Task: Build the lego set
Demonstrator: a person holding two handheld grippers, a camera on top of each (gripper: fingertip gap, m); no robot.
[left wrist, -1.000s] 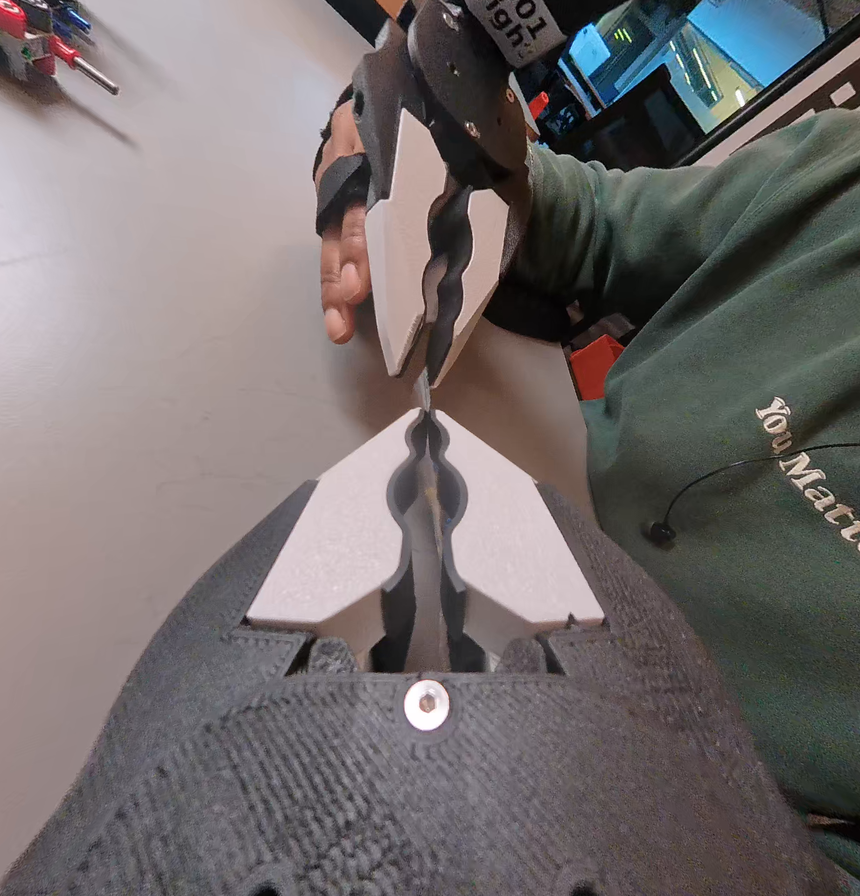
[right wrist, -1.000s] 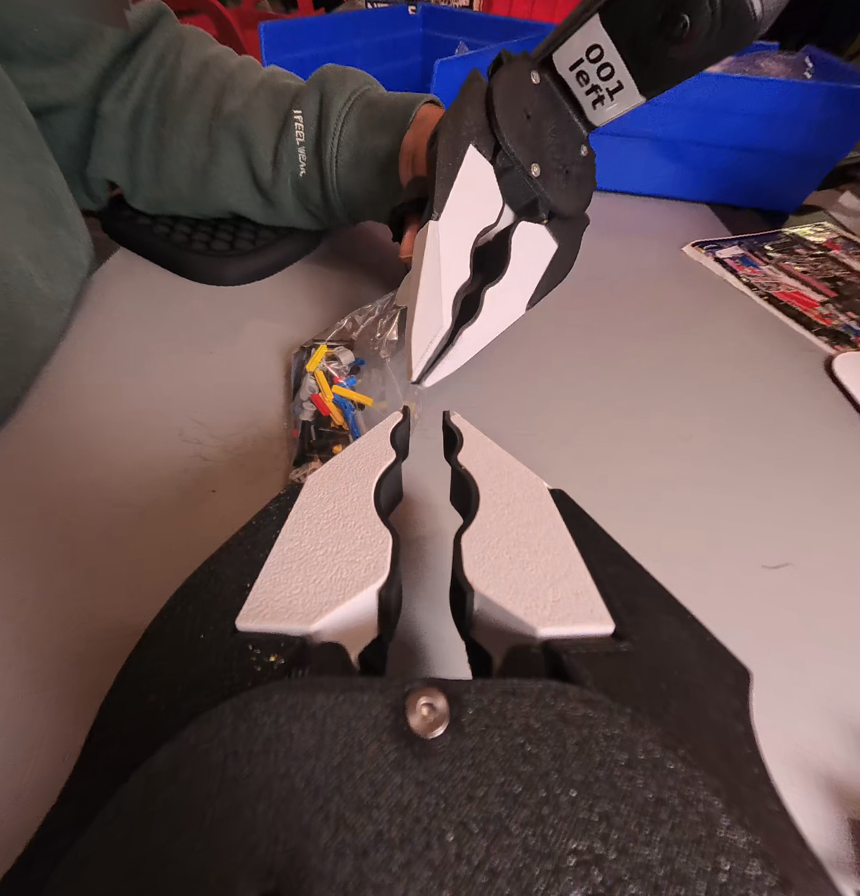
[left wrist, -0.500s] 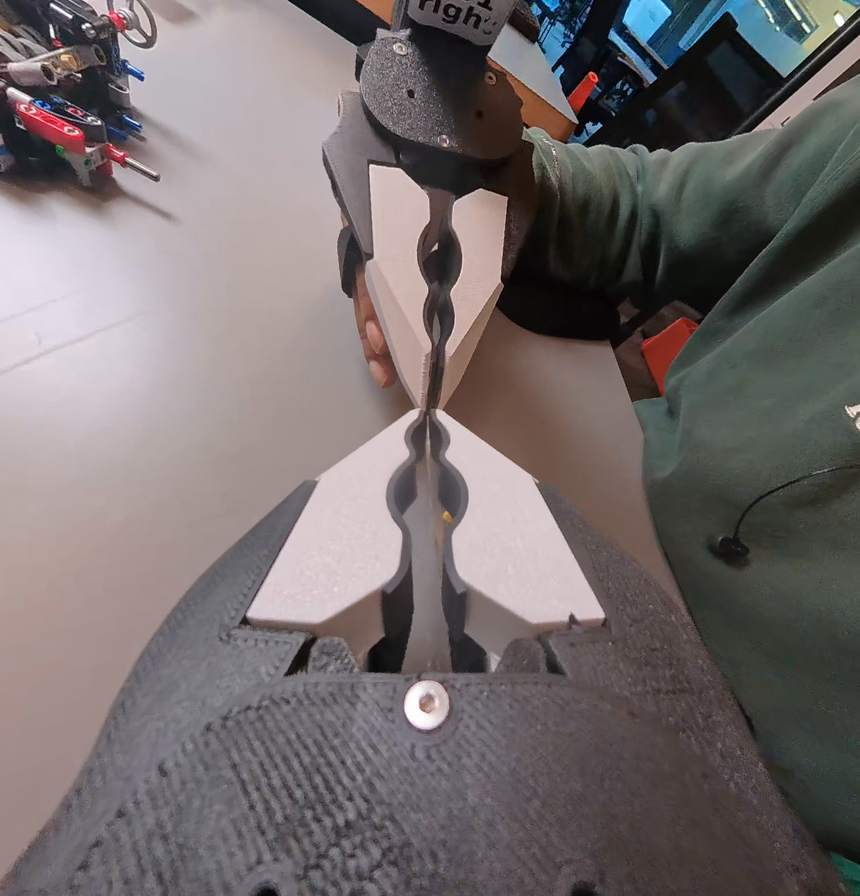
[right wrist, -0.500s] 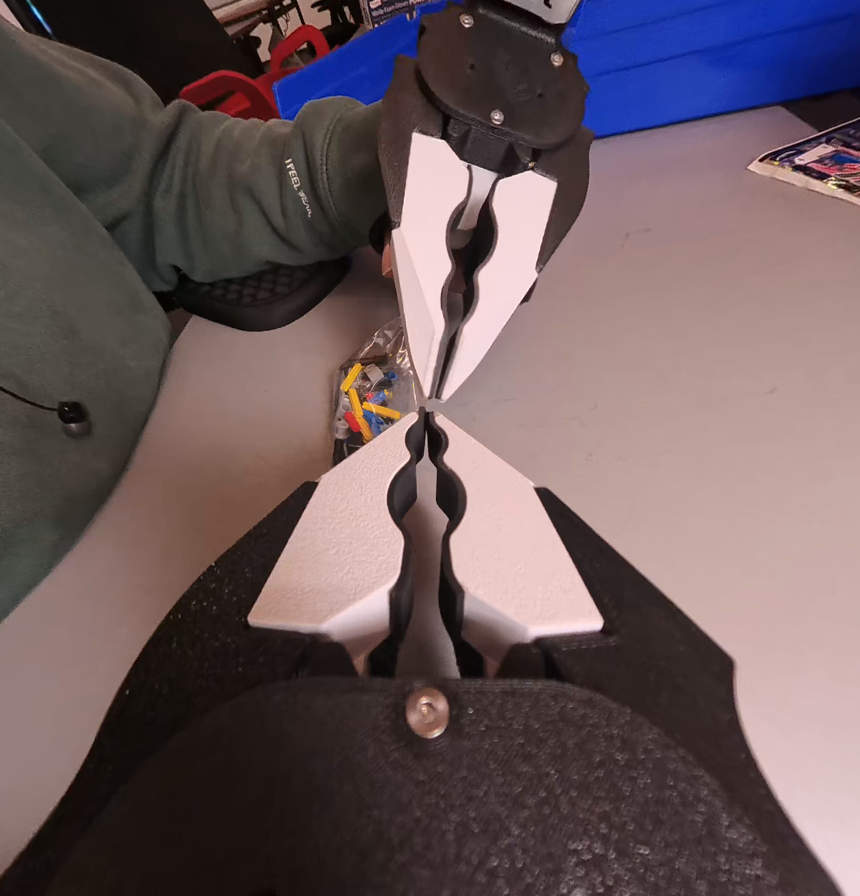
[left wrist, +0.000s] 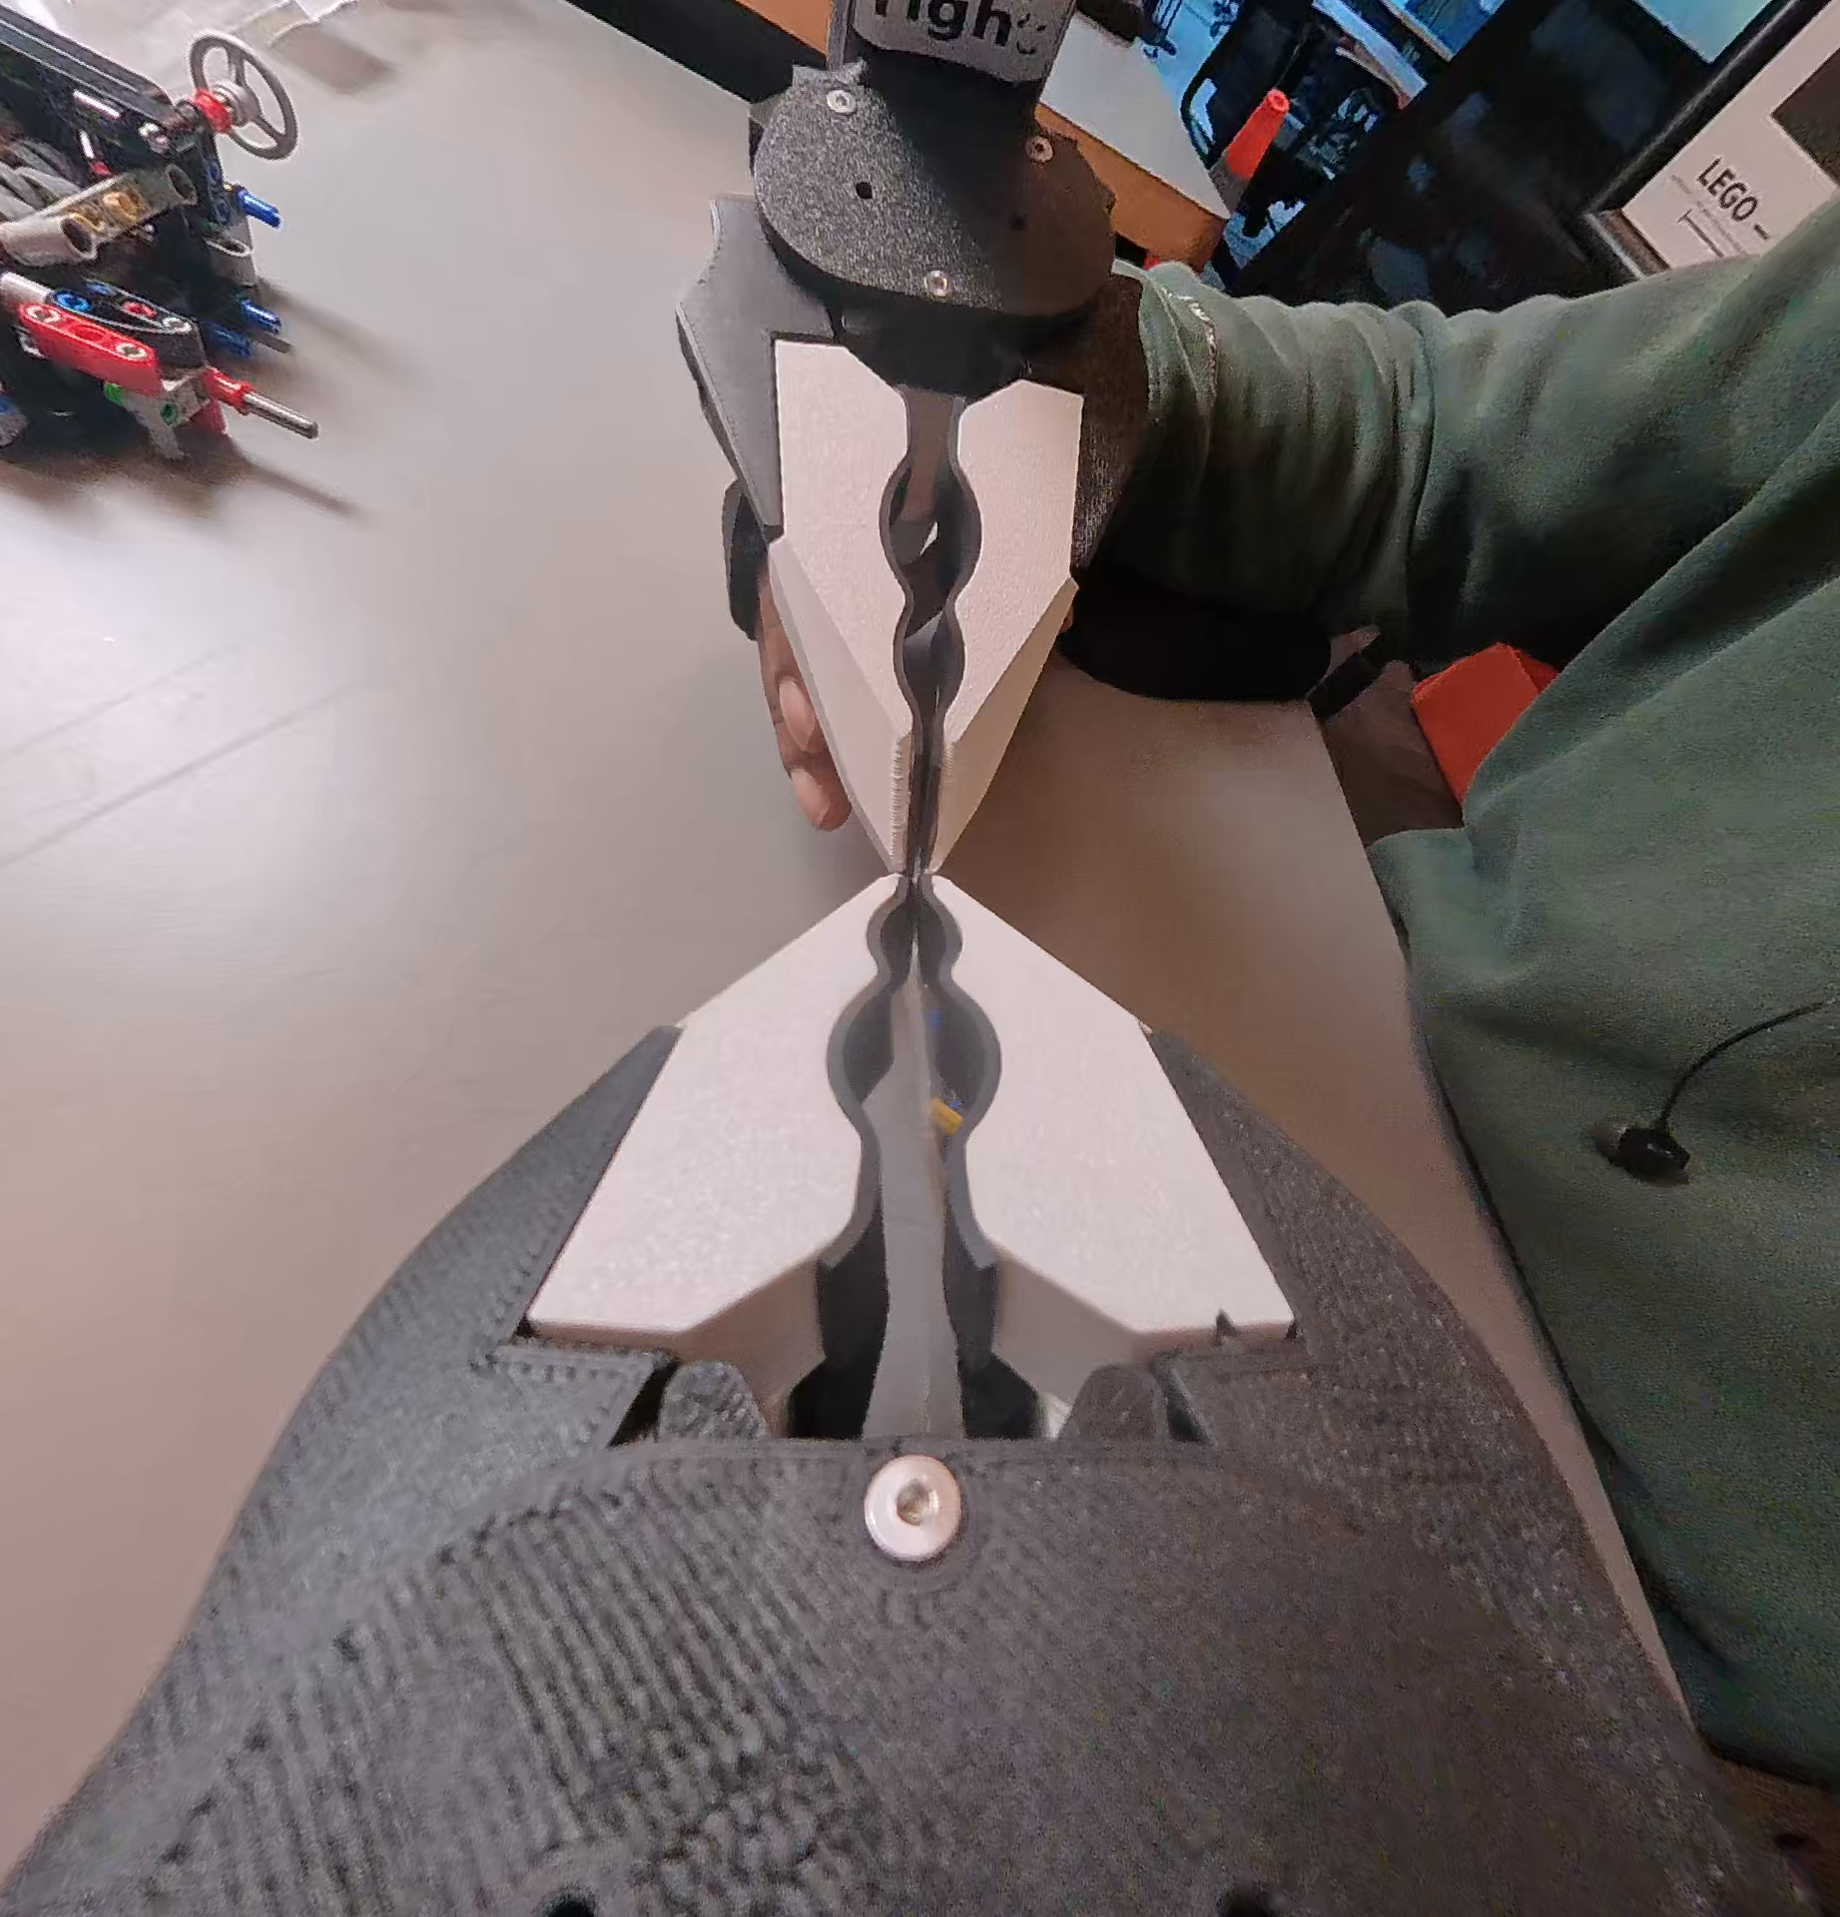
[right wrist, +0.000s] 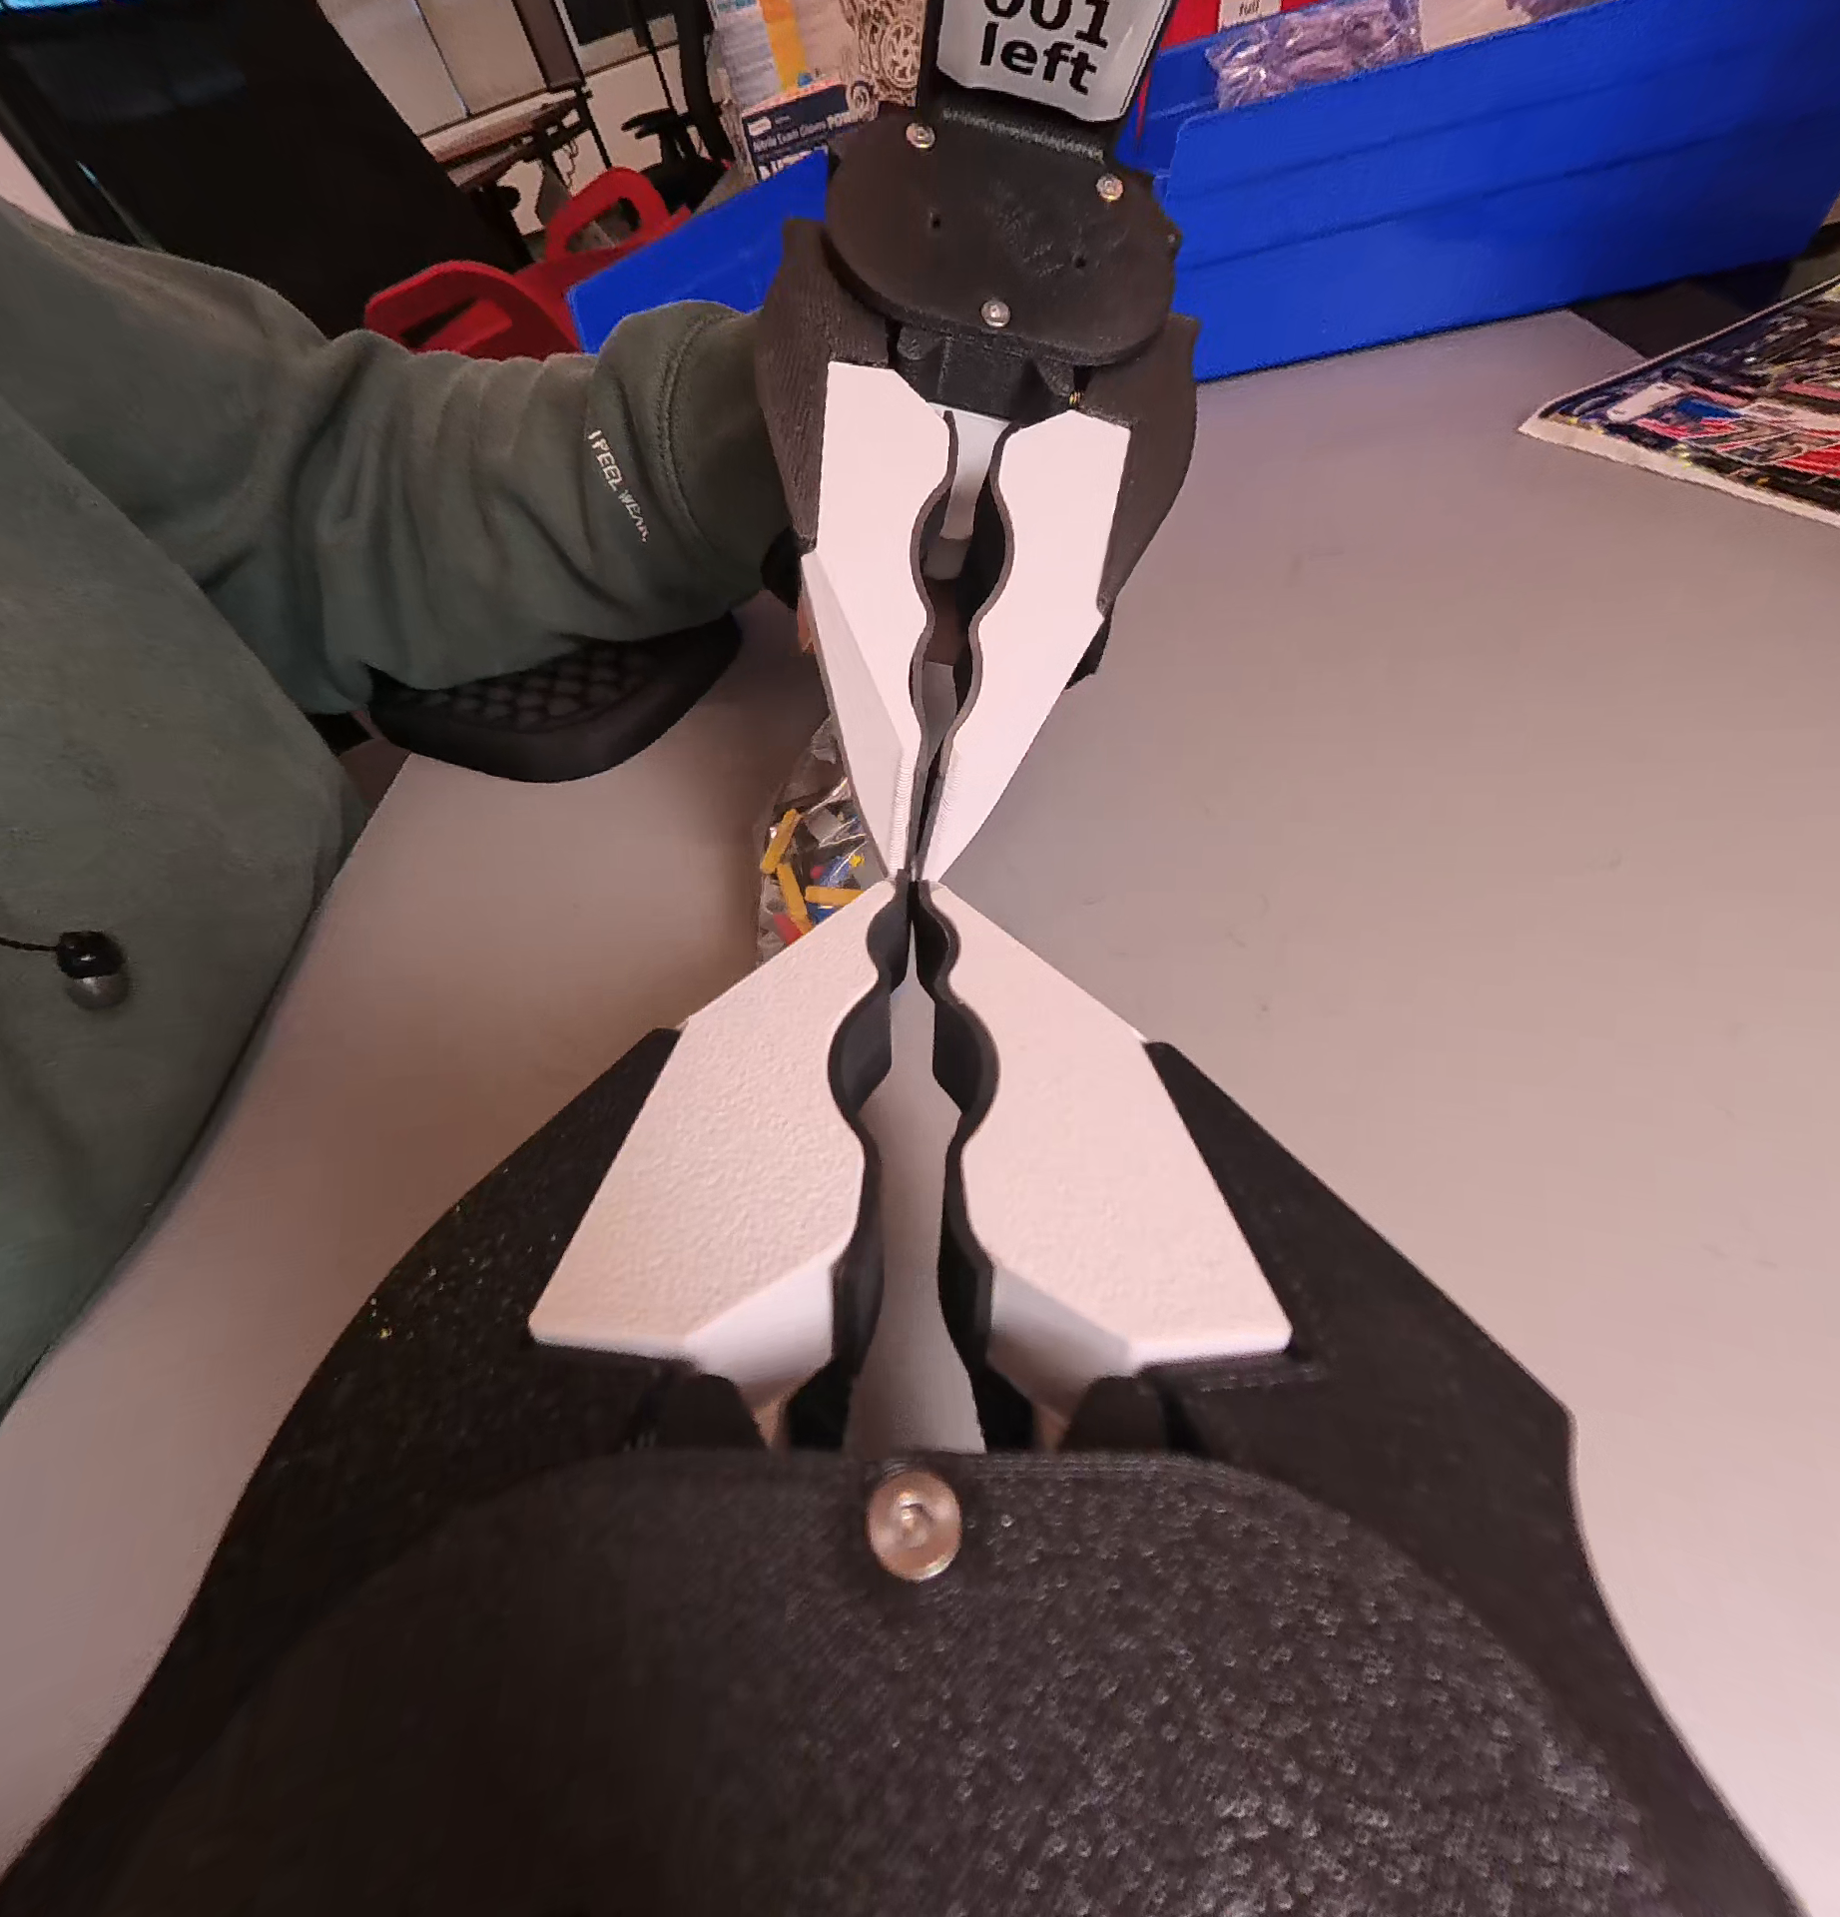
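A clear plastic bag of small yellow, blue and red lego parts (right wrist: 803,866) lies on the grey table (right wrist: 1413,830), hanging just below both grippers' tips. My left gripper (left wrist: 910,894) and my right gripper (right wrist: 910,900) meet tip to tip, both shut, apparently pinching the bag's top edge between them. In the left wrist view the right gripper (left wrist: 917,859) points down at my tips, and yellow and blue parts (left wrist: 941,1112) show through the gap between my fingers. In the right wrist view the left gripper (right wrist: 910,869) points down the same way. The pinched film itself is hidden.
A partly built lego model (left wrist: 96,280) with a grey wheel stands at the table's far left. Blue bins (right wrist: 1465,197) line the back edge. An instruction booklet (right wrist: 1745,405) lies at the right. A person in a green sweatshirt (left wrist: 1673,830) sits close; a black arm pad (right wrist: 552,716) is under one sleeve.
My right gripper has shut; it was open a second ago. Both grippers have swung into line, tip to tip, and lifted slightly over the bag.
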